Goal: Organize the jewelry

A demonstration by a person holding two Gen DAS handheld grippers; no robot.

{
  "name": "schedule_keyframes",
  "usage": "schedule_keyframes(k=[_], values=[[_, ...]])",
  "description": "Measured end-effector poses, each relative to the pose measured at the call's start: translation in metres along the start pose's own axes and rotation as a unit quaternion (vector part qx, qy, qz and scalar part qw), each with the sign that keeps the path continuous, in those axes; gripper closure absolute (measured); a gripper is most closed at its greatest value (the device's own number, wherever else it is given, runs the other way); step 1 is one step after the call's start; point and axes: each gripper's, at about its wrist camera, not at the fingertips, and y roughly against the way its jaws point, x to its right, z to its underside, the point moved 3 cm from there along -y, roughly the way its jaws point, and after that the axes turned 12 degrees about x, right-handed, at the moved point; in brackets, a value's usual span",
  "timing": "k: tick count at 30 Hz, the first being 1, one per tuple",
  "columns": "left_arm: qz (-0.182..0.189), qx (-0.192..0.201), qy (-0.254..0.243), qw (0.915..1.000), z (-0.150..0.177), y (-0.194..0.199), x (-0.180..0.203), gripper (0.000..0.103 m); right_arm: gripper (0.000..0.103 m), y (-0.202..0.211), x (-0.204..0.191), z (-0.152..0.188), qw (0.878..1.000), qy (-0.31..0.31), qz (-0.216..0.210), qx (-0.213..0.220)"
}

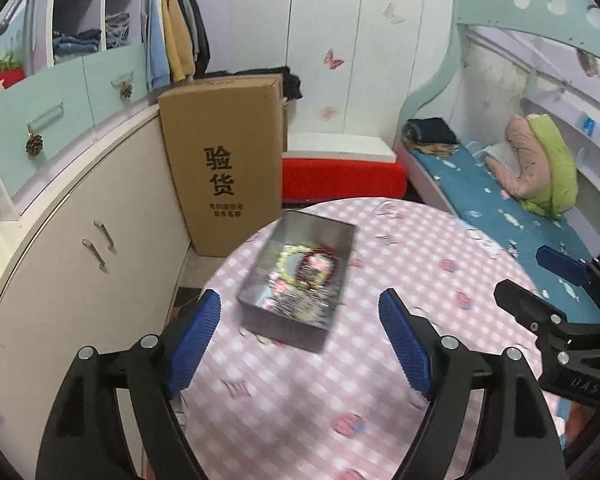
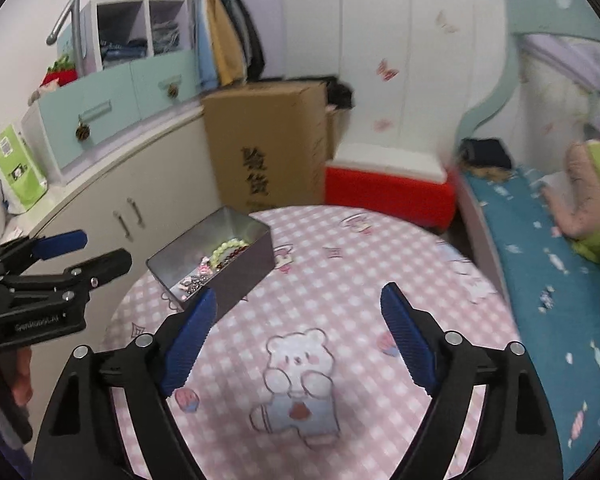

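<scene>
Standing apart from both grippers, a grey metal tin (image 2: 236, 264) is seen on a round table (image 2: 340, 304) covered in pink checked cloth. It sits toward the table's left rim, one long side close to the edge that faces a white cabinet (image 1: 100, 248). The tin is open at the top. Inside, a pale green bead bracelet (image 2: 226, 249) and a dark red one (image 2: 236, 258) are laid together at the far end, with small silvery and pink pieces (image 2: 194, 282) heaped at the near end; those are too blurred to be named singly.

The left gripper (image 1: 300, 340) is held above the cloth with its blue pads (image 1: 196, 344) spread wide and nothing between them; the tin is framed in the gap but is not touched. The right gripper (image 2: 296, 336) is likewise spread wide and empty, over the bear print (image 2: 296, 376) near the table's middle. Each gripper is caught at the side of the other's view, well clear of the tin.

Bare cloth is left open to the right of the tin and toward the near edge. Beyond the far rim a tall cardboard box (image 1: 224, 160) is stood against the cabinet, and a red cushioned block (image 1: 340, 178) is set low beside it. Along the table's right side a bed with a blue sheet (image 2: 540, 280) is drawn close, leaving only a narrow gap.
</scene>
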Motion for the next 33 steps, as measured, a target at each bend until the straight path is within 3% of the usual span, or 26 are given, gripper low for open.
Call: schedule_keyframes(k=[6,15,23,33], values=[[0.020,0.019,-0.010,0.9996,0.011,0.049,0.029,0.019,0.018,0.062,-0.001,0.005,0.999,0.005,0.023,0.046],[0.014,0.092,-0.015,0.9956,0.020,0.125,0.053,0.015,0.016,0.138,0.000,0.007,0.995,-0.001,0.033,0.098],[-0.014,0.158,-0.041,0.9864,0.020,0.172,0.074,0.015,0.016,0.182,-0.001,0.006,0.989,0.009,0.058,0.133],[-0.009,0.212,-0.045,0.9763,0.020,0.197,0.090,0.015,0.016,0.212,0.006,0.006,0.984,0.009,0.077,0.162]])
